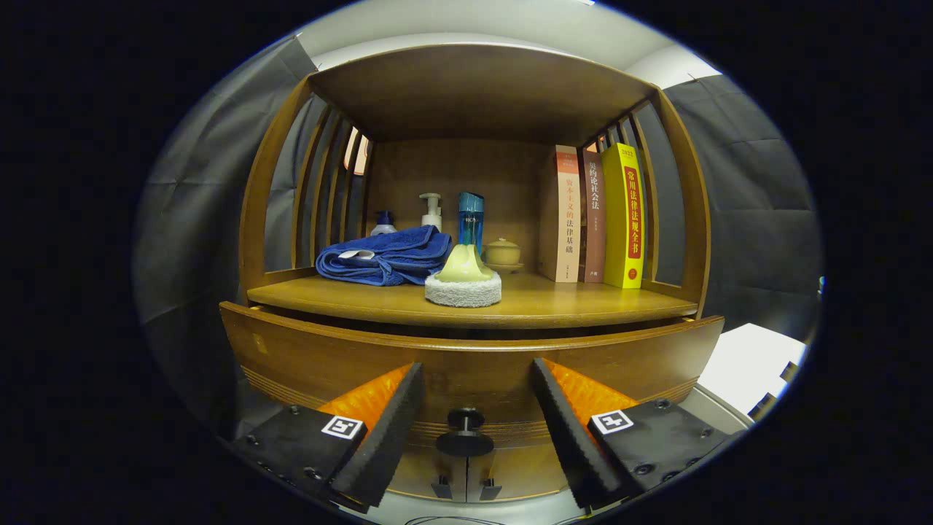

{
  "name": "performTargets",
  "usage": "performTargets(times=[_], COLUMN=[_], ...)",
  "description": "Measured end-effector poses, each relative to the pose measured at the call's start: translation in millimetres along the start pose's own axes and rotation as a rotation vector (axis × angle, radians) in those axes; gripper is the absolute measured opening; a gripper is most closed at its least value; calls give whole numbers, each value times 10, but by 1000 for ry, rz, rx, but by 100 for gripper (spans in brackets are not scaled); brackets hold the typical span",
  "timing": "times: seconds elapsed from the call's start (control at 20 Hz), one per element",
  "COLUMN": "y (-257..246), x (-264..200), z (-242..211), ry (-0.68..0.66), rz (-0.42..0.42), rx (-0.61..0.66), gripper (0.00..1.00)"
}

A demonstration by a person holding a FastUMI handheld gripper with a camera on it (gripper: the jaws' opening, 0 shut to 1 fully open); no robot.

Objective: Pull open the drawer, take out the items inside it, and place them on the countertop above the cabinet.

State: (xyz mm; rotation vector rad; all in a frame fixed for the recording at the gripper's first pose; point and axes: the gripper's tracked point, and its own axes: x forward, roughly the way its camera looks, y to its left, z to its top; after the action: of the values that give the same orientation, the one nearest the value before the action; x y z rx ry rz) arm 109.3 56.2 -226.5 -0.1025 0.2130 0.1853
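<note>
Tongs (pixel 466 408) stand wide in my gripper view, holding nothing, one finger to each side of the small dark round knob (pixel 464 432) on the curved brown wooden drawer front (pixel 313 357). That knob is my landmark: it sits between the fingers, touched by neither.

Above the knob, the drawer front stands a little forward of the wooden countertop (pixel 583 302), with a dark gap between them; I cannot see inside, so what it holds is hidden. Higher above the knob, on the countertop, stand a pale green-handled brush on a white fluffy pad (pixel 463 281) and a folded blue towel (pixel 386 259) up and left of the knob, with upright books (pixel 598 219) up and right.

I judge the step to be at the knob. These things suit either a drawer being pulled out or one already emptied, so I name no move.
</note>
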Motion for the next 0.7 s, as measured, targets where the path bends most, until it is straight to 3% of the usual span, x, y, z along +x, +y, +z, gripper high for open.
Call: performTargets(times=[0.7], y=[8], x=[267], z=[-40], ry=[13], rz=[-2], rx=[-4], gripper=[99])
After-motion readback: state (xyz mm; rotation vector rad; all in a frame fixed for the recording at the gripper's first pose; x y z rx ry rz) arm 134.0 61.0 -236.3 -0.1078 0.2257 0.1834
